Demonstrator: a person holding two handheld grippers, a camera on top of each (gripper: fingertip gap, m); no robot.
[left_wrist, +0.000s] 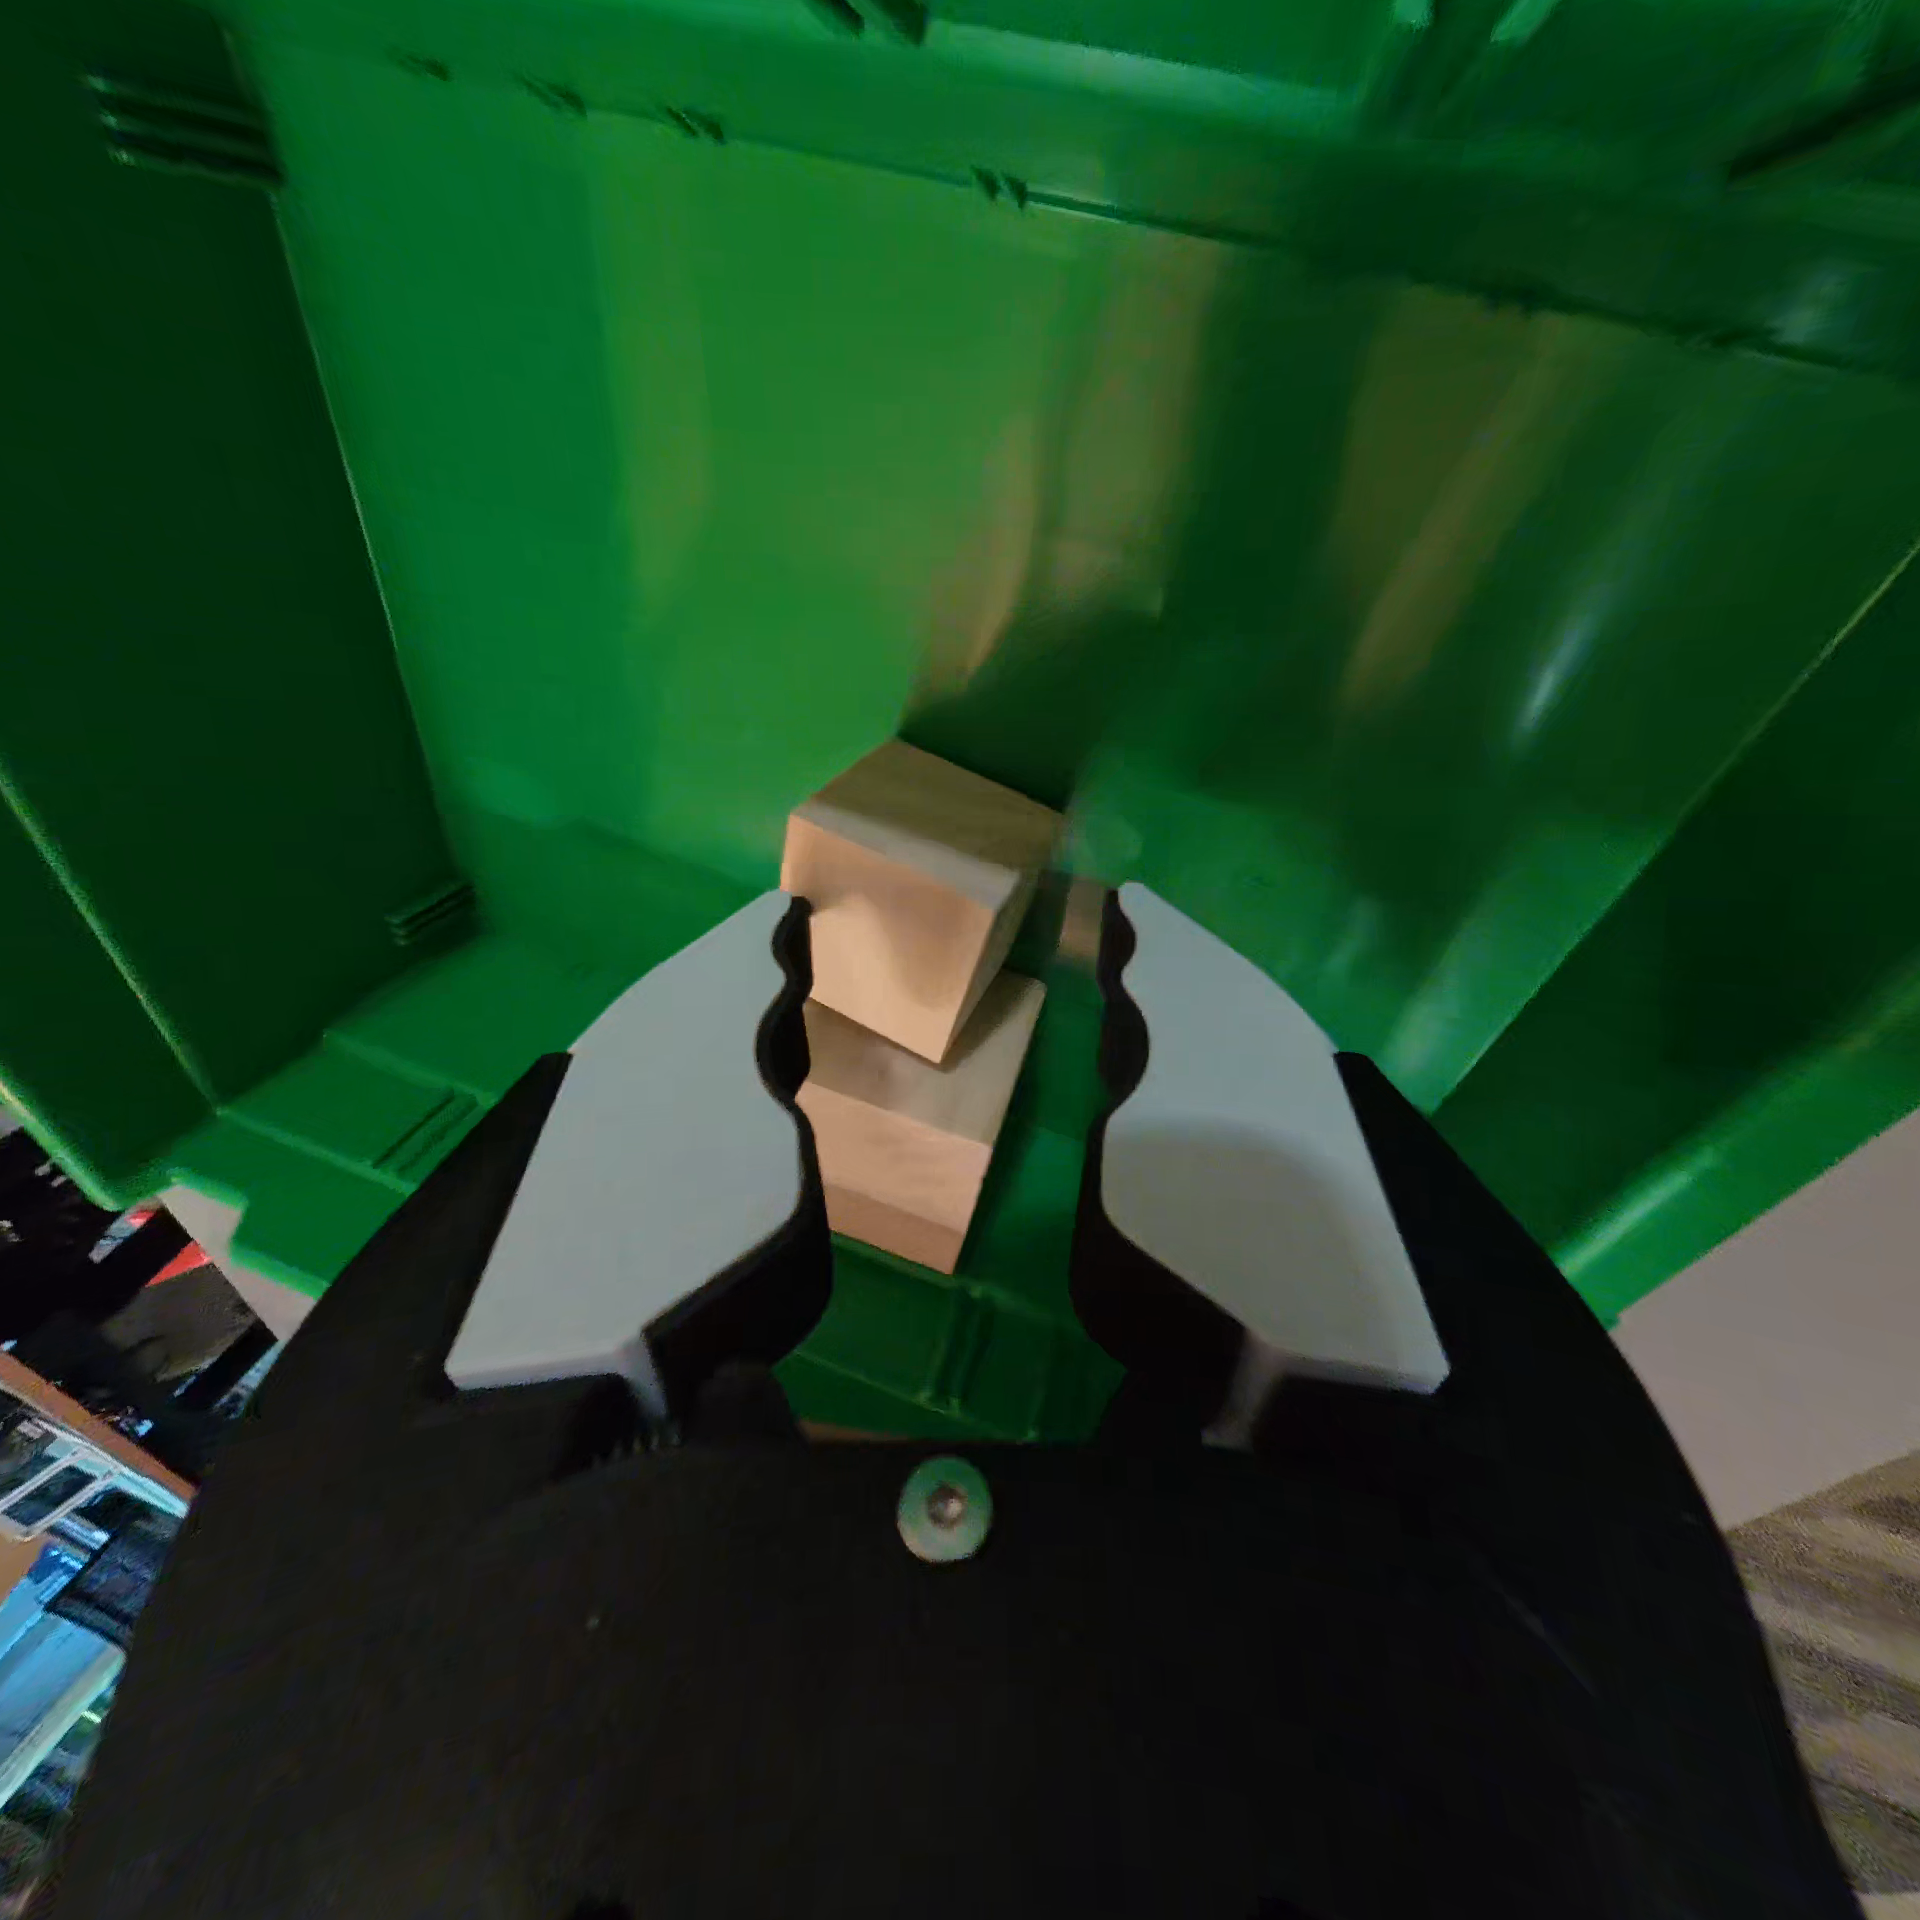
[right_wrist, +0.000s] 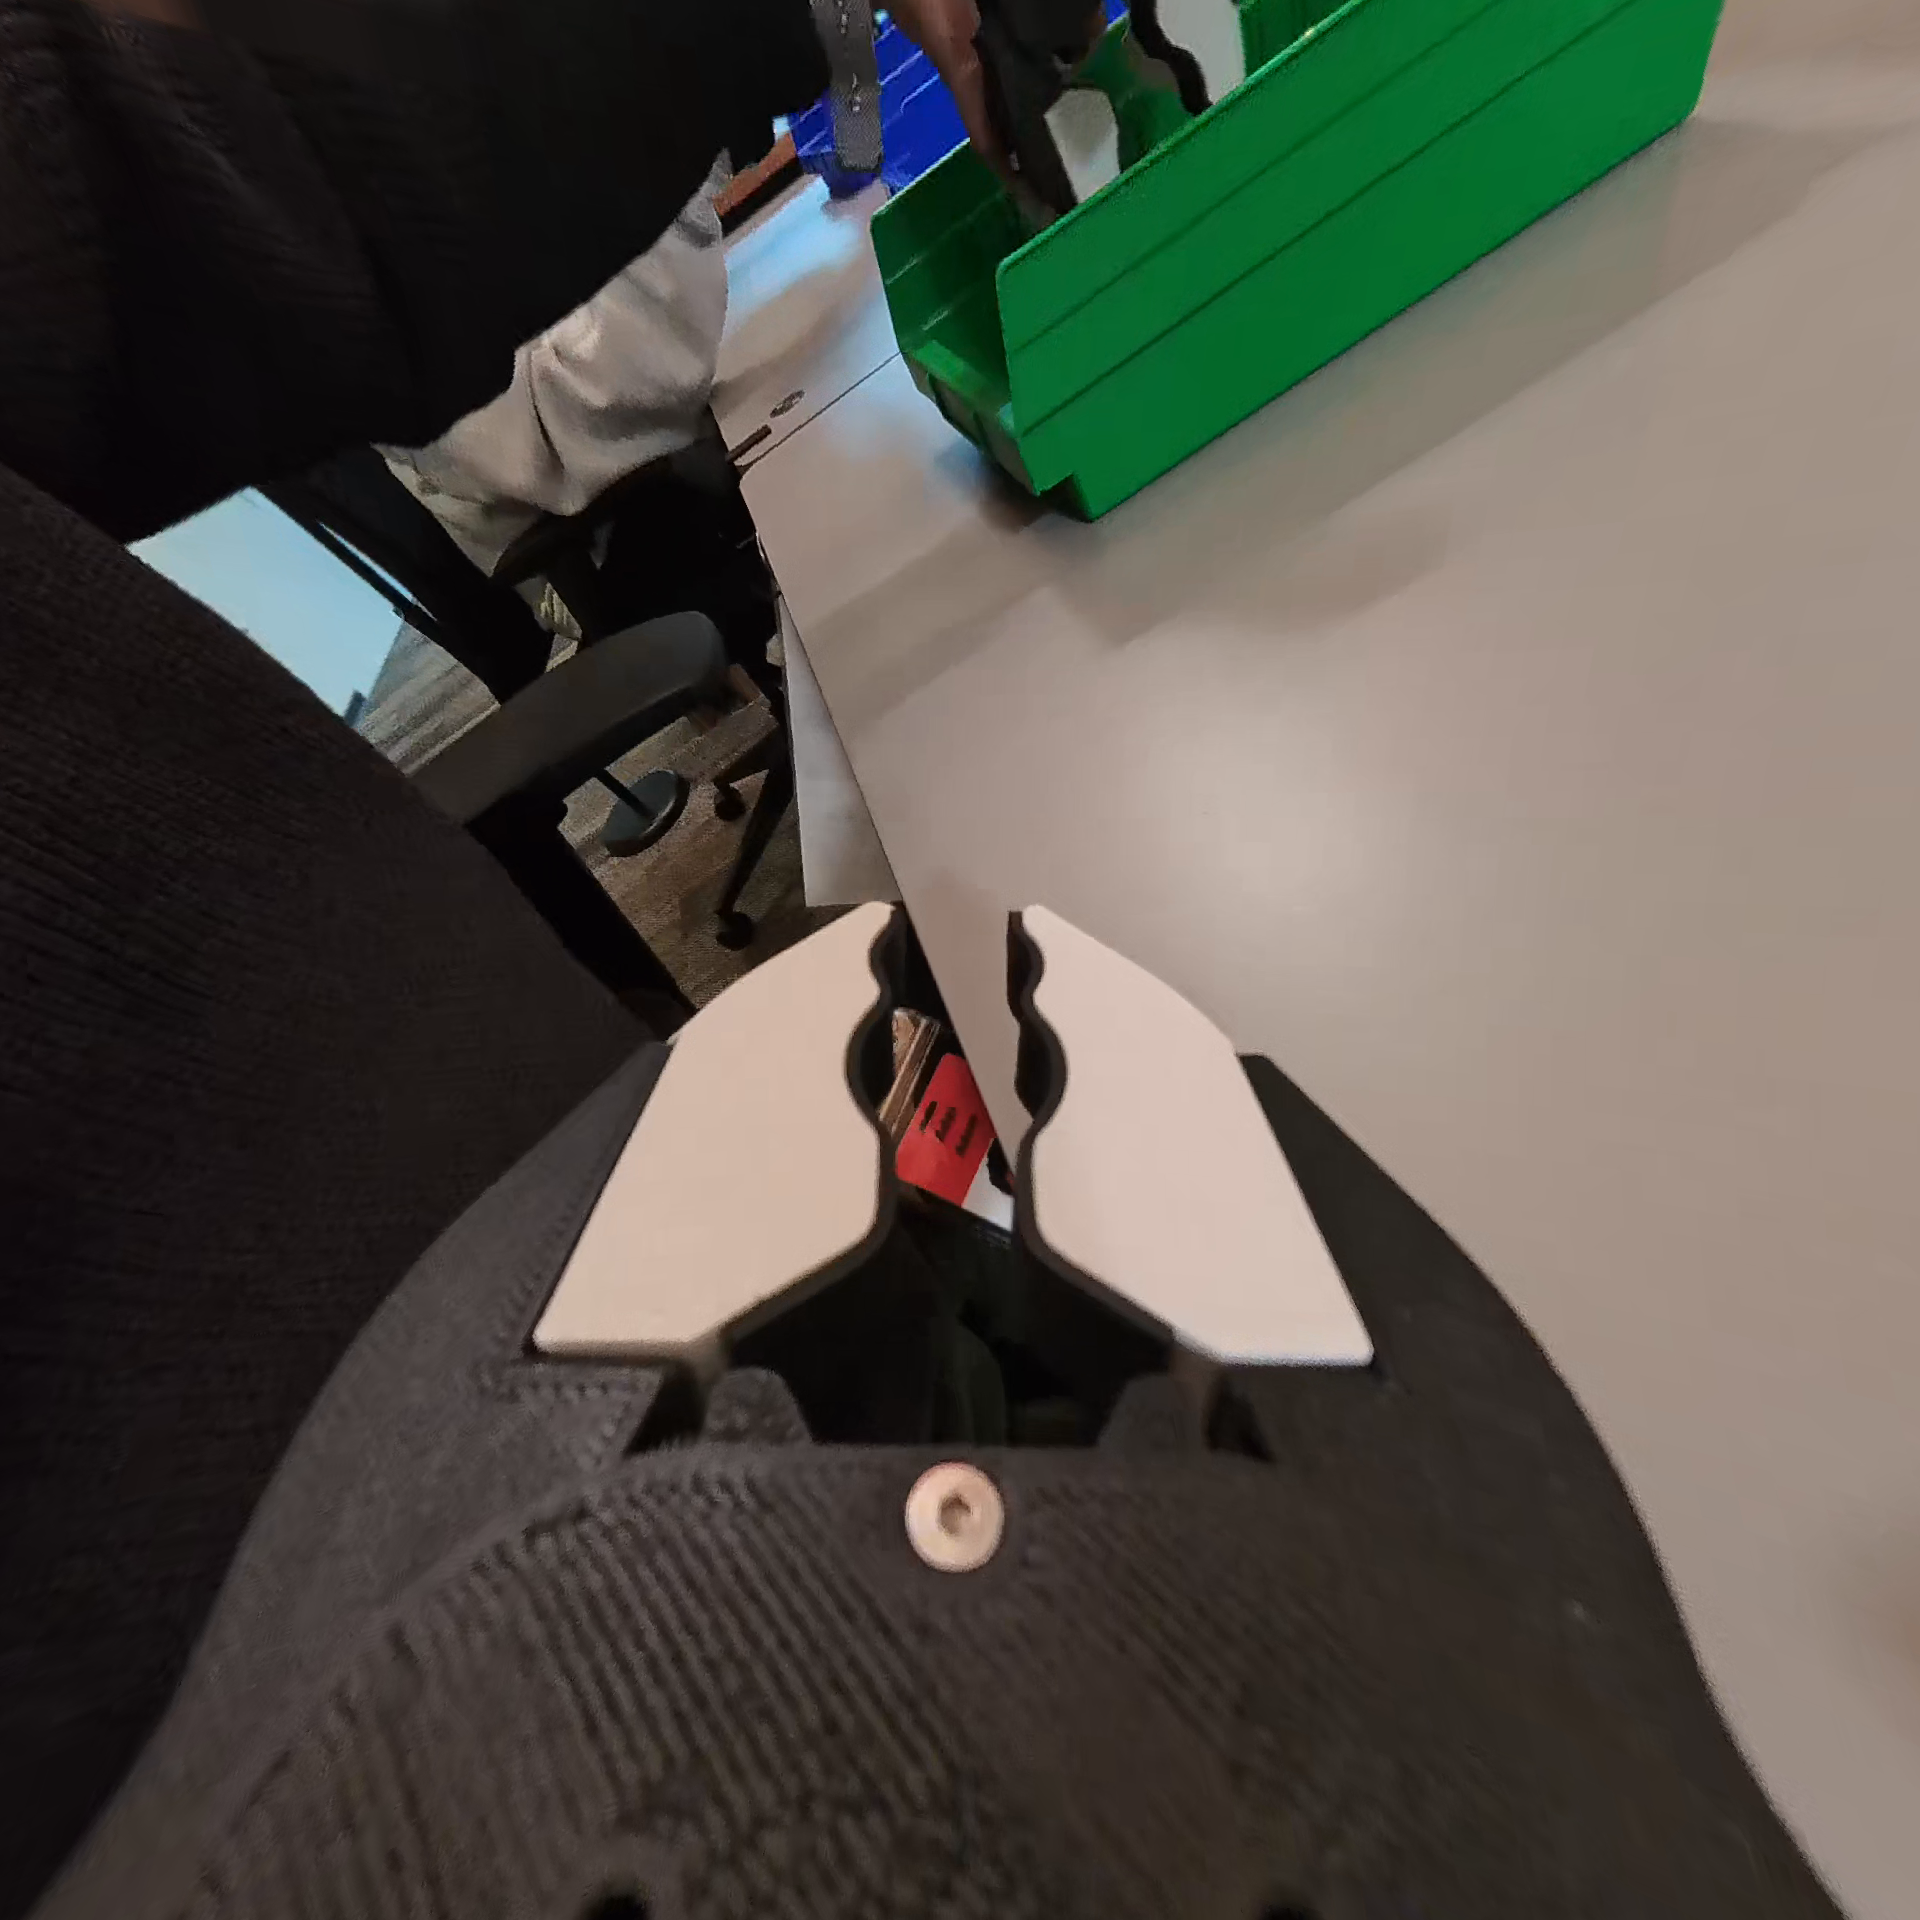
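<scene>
Two pale wooden cubes are stacked inside a green plastic bin (left_wrist: 623, 520). The upper cube (left_wrist: 914, 914) sits skewed on the lower cube (left_wrist: 904, 1132). My left gripper (left_wrist: 953, 902) is open and reaches into the bin, with its fingers on either side of the stack. The left finger is against the cubes and the right finger stands apart from them. My right gripper (right_wrist: 956, 920) is open and empty, low over the near edge of the grey table (right_wrist: 1351, 831). The green bin (right_wrist: 1299, 281) lies far ahead of it, with the left gripper (right_wrist: 1081, 104) inside.
A dark knitted sleeve (right_wrist: 260, 935) fills the left of the right wrist view. A black office chair (right_wrist: 603, 686) stands beside the table edge. A red tag with a key (right_wrist: 940, 1127) hangs below the right gripper. A blue bin (right_wrist: 904, 94) is far behind.
</scene>
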